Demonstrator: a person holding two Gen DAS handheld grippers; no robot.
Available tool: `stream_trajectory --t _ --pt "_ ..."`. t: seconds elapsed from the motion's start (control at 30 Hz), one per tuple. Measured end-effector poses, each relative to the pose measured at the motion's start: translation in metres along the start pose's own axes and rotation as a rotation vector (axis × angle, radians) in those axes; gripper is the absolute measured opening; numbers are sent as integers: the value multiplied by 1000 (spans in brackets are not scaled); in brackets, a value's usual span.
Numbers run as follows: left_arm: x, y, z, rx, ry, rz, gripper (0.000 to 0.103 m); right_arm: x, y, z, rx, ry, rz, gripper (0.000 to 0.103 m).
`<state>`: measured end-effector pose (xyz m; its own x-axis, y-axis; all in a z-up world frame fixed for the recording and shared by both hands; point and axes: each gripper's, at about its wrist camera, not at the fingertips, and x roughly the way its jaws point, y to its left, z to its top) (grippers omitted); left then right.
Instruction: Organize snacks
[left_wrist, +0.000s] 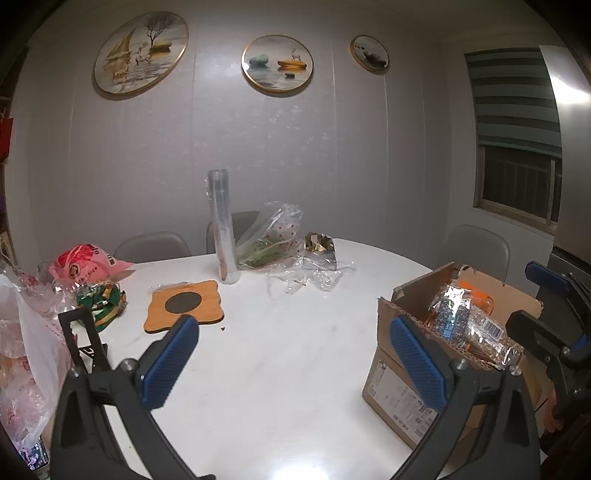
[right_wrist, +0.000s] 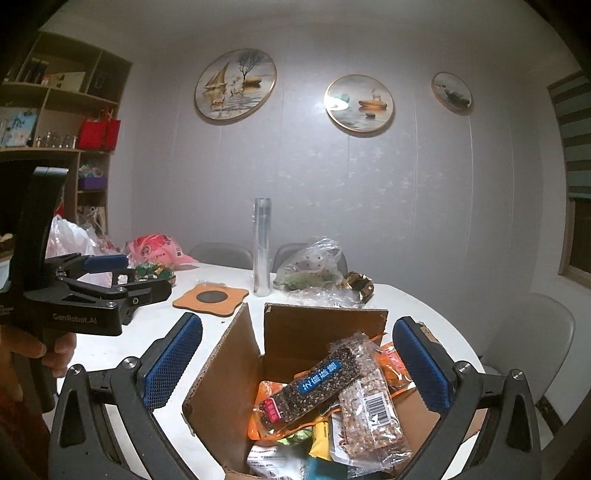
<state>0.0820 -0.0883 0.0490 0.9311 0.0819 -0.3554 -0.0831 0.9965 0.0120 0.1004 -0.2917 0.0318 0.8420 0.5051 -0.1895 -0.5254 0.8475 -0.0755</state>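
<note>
Your left hand-held gripper (left_wrist: 291, 358) hangs over bare white worktop (left_wrist: 280, 332) with its blue pads spread wide and nothing between them. Your right hand-held gripper (right_wrist: 297, 363) is spread just as wide above the open cardboard box (right_wrist: 221, 369), gripping nothing; the box's contents lie below and between its fingers without touching the pads. The box stands at the near right edge of the worktop and holds the snacks: on top lies a dark seed bar (right_wrist: 314, 384) in a clear wrapper with a blue label bearing white Chinese characters too small to read for sure, and beside it, touching, a lighter grain bar (right_wrist: 373, 413) with a white barcode sticker. Orange, yellow and white packets sit underneath, their print unreadable. From the right wrist view, the side of your left tool reads "GenRobot.AI". The box's outer face carries a printed label you cannot make out from the left wrist view. Still out on the worktop to the far left are a pink bag (left_wrist: 88, 264) with red print and a green sweets packet (left_wrist: 103, 301), close together. Near the middle lie a wooden coaster (left_wrist: 184, 304) and a tall clear tube (left_wrist: 223, 230) standing upright, with crumpled plastic wrap (left_wrist: 306, 275) and a gold wrapper (left_wrist: 319, 245) beyond.
</note>
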Motion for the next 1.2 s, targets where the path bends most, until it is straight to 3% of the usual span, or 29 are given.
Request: stream_trajectory --t 1.2 --pt "4 13 -1 -34 7 36 102 3 6 0 5 10 8 103"
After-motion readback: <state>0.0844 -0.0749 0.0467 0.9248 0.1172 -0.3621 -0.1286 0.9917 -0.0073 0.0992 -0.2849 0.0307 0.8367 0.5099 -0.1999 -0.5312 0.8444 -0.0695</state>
